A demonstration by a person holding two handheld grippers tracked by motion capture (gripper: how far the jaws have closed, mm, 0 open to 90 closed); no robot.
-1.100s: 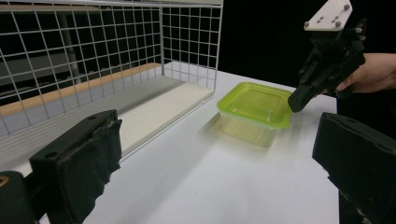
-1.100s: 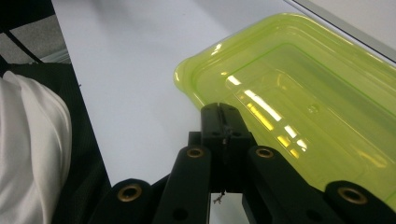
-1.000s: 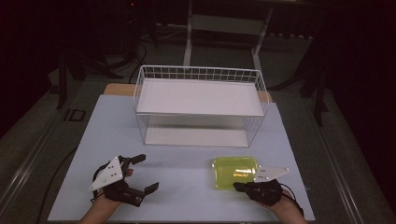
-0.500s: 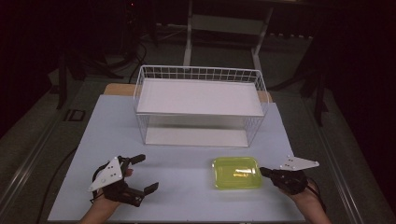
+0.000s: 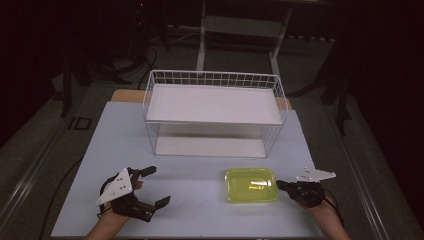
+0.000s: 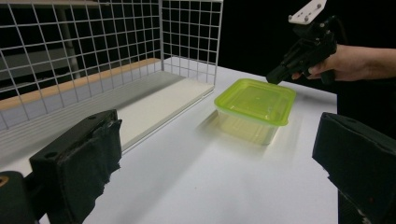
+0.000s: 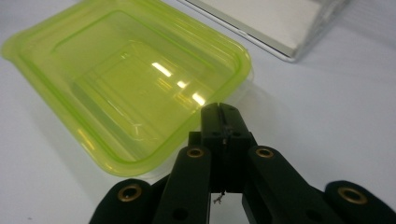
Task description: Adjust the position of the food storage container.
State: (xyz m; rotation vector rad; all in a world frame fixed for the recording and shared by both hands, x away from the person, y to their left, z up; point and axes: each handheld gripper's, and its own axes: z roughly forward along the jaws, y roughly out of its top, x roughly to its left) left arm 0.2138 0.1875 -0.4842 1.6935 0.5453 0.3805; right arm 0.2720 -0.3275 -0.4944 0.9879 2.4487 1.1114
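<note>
We see a white surface [image 5: 200,200] carrying a white wire basket [image 5: 214,80] at its far side and a lidded yellow-green plastic container [image 5: 251,184] nearer us, just apart from it.

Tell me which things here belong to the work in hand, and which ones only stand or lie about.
In the work:
- green lidded container
- right gripper, jaws shut, tips at the container's edge

Standing about:
- white wire basket behind it
- left gripper, jaws open, holding nothing
- white table
</note>
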